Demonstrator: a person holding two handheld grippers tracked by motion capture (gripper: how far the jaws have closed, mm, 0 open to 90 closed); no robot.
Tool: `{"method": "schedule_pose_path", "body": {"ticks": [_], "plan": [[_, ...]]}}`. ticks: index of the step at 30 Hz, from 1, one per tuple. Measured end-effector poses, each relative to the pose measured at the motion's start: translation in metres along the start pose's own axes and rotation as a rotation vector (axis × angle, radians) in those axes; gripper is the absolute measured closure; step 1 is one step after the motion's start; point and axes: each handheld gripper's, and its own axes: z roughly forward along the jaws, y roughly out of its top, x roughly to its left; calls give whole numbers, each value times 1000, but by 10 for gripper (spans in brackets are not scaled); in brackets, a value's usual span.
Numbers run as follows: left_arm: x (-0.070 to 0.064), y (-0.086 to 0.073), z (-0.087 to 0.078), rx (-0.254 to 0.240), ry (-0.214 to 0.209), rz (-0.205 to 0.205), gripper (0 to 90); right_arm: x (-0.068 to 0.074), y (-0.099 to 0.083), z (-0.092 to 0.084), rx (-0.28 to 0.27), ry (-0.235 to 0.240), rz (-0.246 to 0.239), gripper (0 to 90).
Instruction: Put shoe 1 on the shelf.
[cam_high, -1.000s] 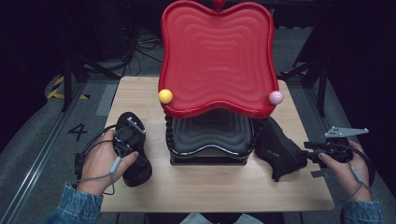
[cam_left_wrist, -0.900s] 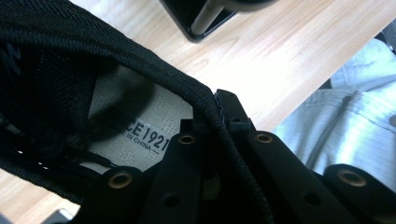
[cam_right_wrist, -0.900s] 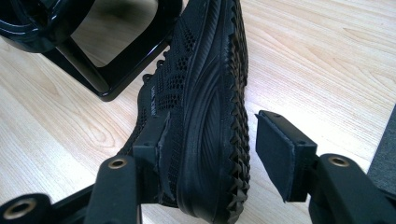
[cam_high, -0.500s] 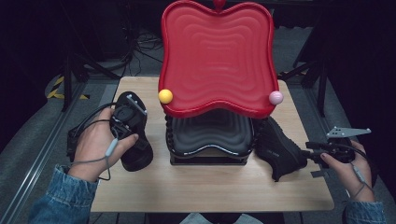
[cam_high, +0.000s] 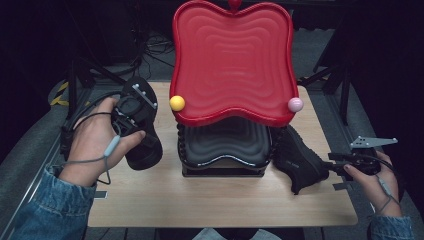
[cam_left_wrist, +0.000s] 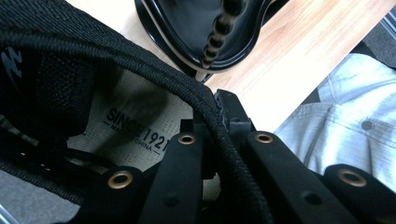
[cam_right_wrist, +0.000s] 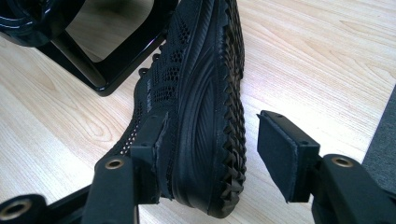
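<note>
A black shoe (cam_high: 146, 150) stands at the table's left with my left gripper (cam_high: 134, 116) shut on it. In the left gripper view that gripper (cam_left_wrist: 219, 135) pinches the shoe's corded collar (cam_left_wrist: 154, 70), above a beige insole printed "SINCE 1921". A second black shoe (cam_high: 300, 160) lies on its side at the right. My right gripper (cam_right_wrist: 215, 140) is open around this shoe's heel (cam_right_wrist: 201, 93). One pad (cam_right_wrist: 152, 137) touches the mesh upper and the other pad (cam_right_wrist: 275, 149) stands clear of the toothed sole. In the high view the right gripper (cam_high: 336, 160) is just right of that shoe.
A black stand (cam_high: 225, 145) sits mid-table between the shoes, with a red wavy tray (cam_high: 232, 60) raised on top. A yellow ball (cam_high: 177, 103) and a pink ball (cam_high: 295, 104) sit at the tray's lower corners. Bare wooden table (cam_high: 200, 200) stretches along the front.
My left hand has carried its gripper and the left shoe away from the front edge, toward the far side. The right gripper and right shoe have stayed put.
</note>
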Motion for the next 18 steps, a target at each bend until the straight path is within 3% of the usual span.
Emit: {"method": "schedule_pose_path", "body": {"ticks": [7,10,18], "plan": [[-10,11,-33,-19,74,66,879,-1,-1,-1,2,-5,2,452],[-12,15,-43,-32,54,67,877,0,-3,-3,2,-9,5,452],[-21,25,-65,-59,82,103,877,-2,-12,-11,1,-26,24,452]]}}
